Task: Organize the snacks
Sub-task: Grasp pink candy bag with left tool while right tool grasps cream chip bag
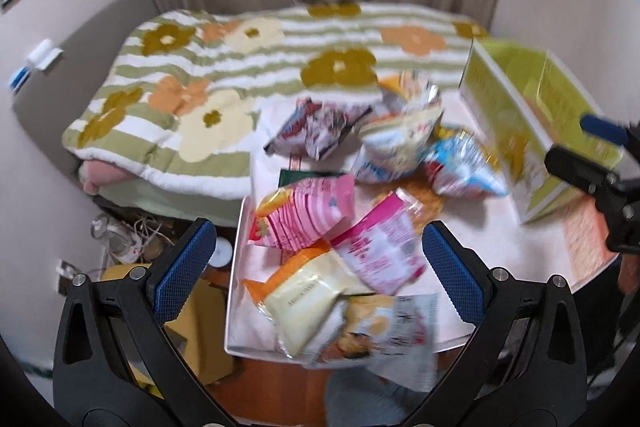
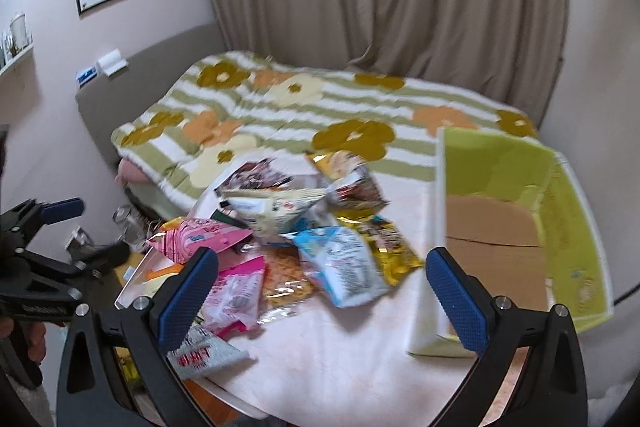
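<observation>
- Left wrist view: the left tongs [image 1: 318,273] gape wide and empty above the snack packets [image 1: 340,227] heaped on the pale surface [image 1: 500,259]; the green box [image 1: 532,115] stands at the far right.
- Right wrist view: the right tongs [image 2: 322,291] spread wide, gripping nothing, between the packets and the open box, with the bed [image 2: 280,107] behind.

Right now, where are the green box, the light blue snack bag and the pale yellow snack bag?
green box [image 2: 500,171]: right wrist view, inner back wall.
light blue snack bag [image 2: 340,259]: right wrist view, middle of its face.
pale yellow snack bag [image 1: 308,299]: left wrist view, centre of the pack.
</observation>
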{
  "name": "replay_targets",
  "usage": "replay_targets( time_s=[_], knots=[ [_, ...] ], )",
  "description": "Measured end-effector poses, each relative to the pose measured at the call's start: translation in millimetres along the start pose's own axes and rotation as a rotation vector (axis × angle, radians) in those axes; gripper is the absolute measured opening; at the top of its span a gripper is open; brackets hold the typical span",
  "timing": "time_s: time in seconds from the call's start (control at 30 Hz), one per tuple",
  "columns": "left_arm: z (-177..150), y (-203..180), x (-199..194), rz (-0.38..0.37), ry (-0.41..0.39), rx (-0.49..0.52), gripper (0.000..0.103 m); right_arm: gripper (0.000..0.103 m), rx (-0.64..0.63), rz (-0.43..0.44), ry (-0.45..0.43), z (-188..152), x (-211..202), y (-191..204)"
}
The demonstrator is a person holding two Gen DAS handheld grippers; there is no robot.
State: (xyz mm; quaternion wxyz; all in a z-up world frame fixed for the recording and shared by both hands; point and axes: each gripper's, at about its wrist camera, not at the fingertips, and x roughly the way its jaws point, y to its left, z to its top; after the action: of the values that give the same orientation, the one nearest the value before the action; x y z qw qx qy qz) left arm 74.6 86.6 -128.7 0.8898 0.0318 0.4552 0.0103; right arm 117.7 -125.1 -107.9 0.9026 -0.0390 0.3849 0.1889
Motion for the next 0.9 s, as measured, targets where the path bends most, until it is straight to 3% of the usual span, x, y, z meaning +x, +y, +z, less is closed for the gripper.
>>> replay_targets(
  time_s=[0.1, 0.23, 0.4, 0.7, 0.77, 0.83, 0.9],
  knots=[
    [0, 4, 31, -0.011, 0.04, 0.079, 0.102, 0.103, -0.018, 0.002, 0.058, 6, 36, 13],
    [-6, 0, 66, 0.032, 0.074, 0.248, 0.102, 0.103, -0.023, -0.001, 0.09, 14, 68, 21],
    [-5, -4, 103, 0.046, 0.093, 0.387, 0.102, 0.103, -0.013, -0.018, 0.12, 22, 102, 23],
    [-1, -3, 148, 0.0, 0.122, 0.475, 0.102, 0.103, -0.065, -0.01, 0.14, 26, 143, 32],
    [-1, -1, 155, -0.022, 0.131, 0.477, 0.097, 0.103, -0.085, -0.014, 0.141, 26, 149, 35],
    [-2, 2, 161, -0.046, 0.151, 0.47, 0.076, 0.103, -0.096, -0.011, 0.142, 25, 155, 36],
    [-2, 4, 167, -0.036, 0.159, 0.476, 0.071, 0.103, -0.104, -0.001, 0.141, 26, 161, 37]
  ],
)
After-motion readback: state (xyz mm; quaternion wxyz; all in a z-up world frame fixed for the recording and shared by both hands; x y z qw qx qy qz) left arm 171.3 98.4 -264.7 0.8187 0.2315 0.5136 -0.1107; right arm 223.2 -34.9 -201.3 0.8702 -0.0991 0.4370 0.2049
